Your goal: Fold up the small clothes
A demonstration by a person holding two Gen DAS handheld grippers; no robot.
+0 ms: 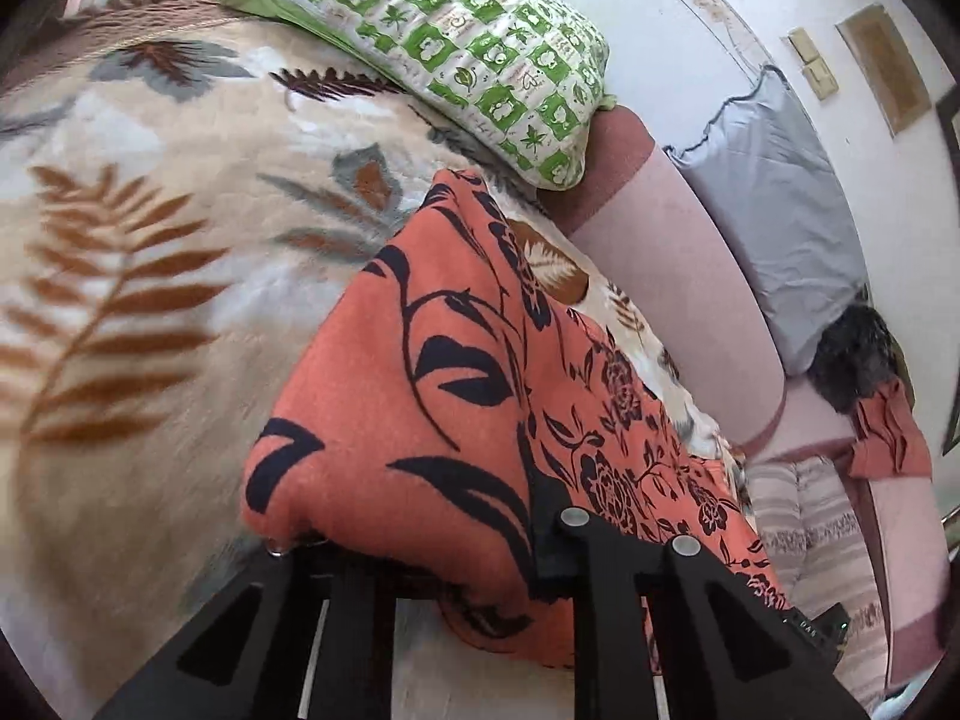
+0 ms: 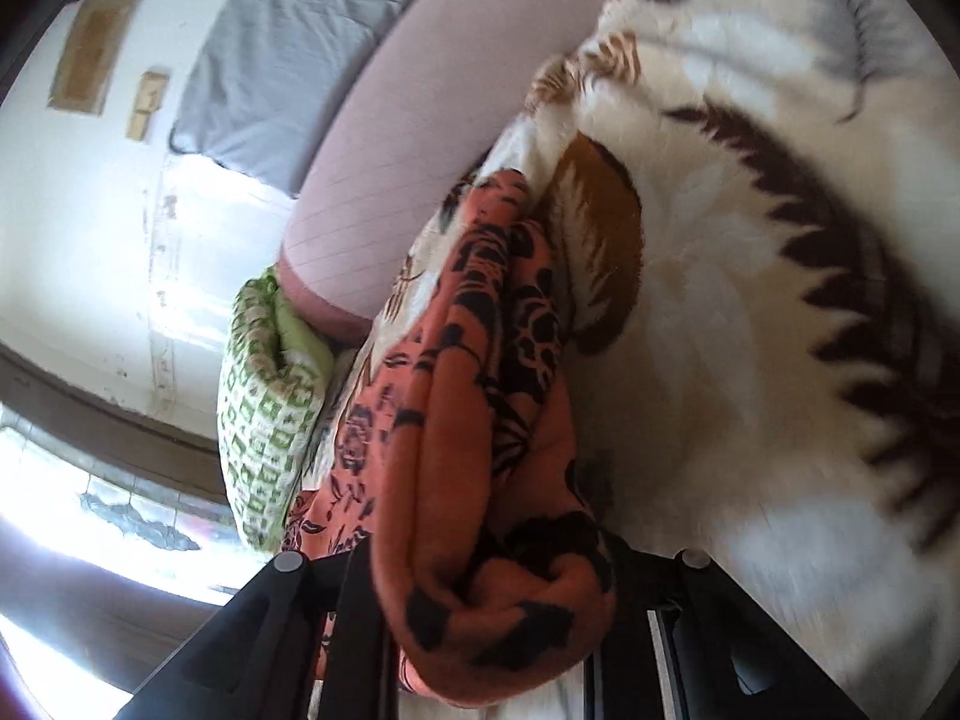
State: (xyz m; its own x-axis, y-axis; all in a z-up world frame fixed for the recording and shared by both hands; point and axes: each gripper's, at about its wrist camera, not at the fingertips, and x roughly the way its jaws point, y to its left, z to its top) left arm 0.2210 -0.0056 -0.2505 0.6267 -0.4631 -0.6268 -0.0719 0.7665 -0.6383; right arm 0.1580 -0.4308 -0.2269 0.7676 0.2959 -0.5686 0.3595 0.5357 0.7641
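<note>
Orange cloth printed with black flowers and leaves, a small soft garment [image 1: 432, 396], fills the space nearest you: your left gripper [image 1: 432, 576] is clamped on one edge and your right gripper [image 2: 498, 588] on a bunched fold of it [image 2: 480, 450]. It looks light, limp and droopy, so hold it at corners or hems. Beyond it lie the leaf-patterned fleece blanket [image 1: 150, 228], then a green-checked pillow [image 1: 480, 54].
</note>
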